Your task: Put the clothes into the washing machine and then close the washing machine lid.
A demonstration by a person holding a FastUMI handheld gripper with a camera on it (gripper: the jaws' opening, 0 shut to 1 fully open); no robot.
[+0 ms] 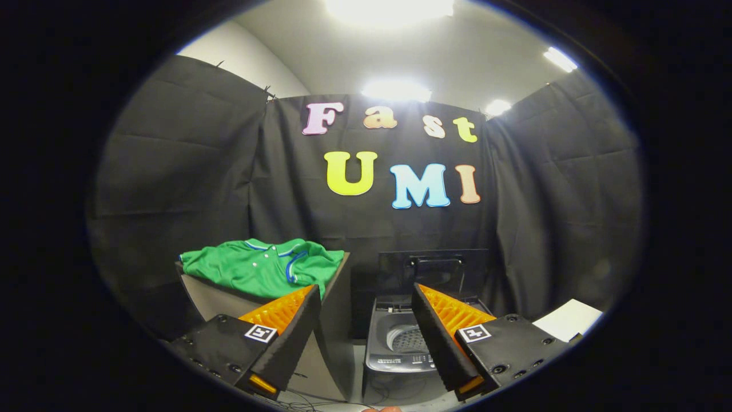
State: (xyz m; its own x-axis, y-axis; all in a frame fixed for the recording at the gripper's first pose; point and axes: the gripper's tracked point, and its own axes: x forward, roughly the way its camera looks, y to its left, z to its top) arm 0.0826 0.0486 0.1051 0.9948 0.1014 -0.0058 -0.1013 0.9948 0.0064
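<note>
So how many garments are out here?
1: a green shirt on the stand left of the washing machine. Hand-held gripper open, empty. Drum contents partly hidden.

Green shirt (264, 268) — grey washing machine (394, 337)

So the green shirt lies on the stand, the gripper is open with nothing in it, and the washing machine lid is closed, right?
Not quite: the gripper view shows the washing machine with its lid raised and the drum visible. The green shirt does lie on the stand, and the gripper is open, holding nothing.
</note>
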